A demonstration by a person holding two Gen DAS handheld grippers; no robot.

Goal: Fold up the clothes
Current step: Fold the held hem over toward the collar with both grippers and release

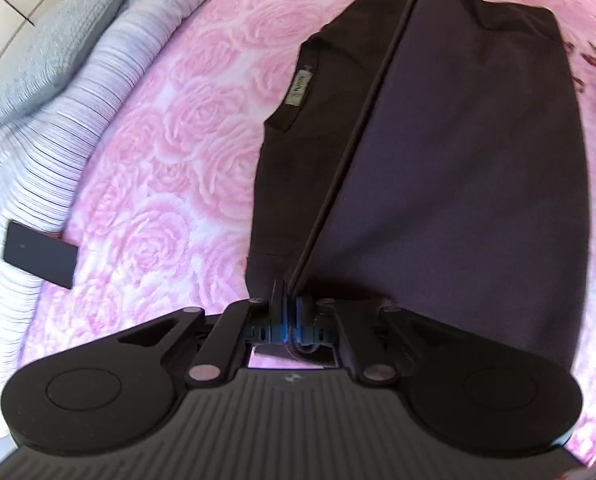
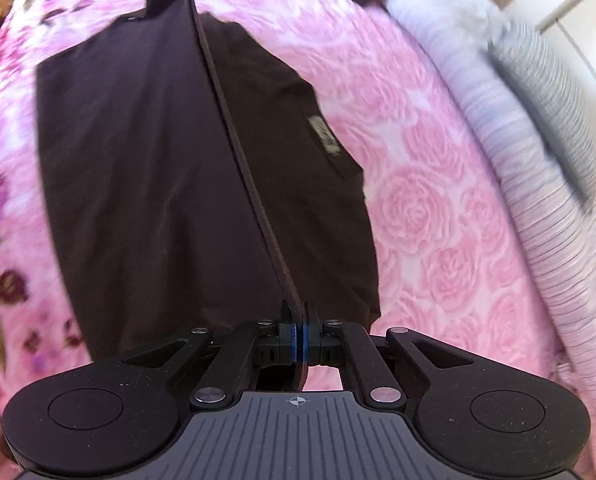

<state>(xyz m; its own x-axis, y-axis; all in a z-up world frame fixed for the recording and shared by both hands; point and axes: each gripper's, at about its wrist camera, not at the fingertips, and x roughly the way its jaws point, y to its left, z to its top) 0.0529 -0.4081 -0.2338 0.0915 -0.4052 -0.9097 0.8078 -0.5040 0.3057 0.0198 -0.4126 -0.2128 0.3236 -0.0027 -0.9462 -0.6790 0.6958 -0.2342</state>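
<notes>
Both grippers are clamped on one taut hem of a dark T-shirt (image 1: 458, 152): the left gripper (image 1: 288, 304) at bottom centre of its view, the right gripper (image 2: 300, 320) likewise. The shirt lies on the pink rose bedspread (image 1: 170, 128), collar label (image 1: 298, 92) at upper centre. Best to keep the hem level and tensioned, lowering it square across the collar half.

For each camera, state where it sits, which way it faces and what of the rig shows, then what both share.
Left wrist: on the left claw, looking steeply down its shut fingers at the dark garment whose edge it pinches; only the claw shows.
Right wrist: on the right claw, facing steeply down, pinching the same edge; only the claw shows.
Shared: garment, neck label, pink rose bedspread, striped bedding.
</notes>
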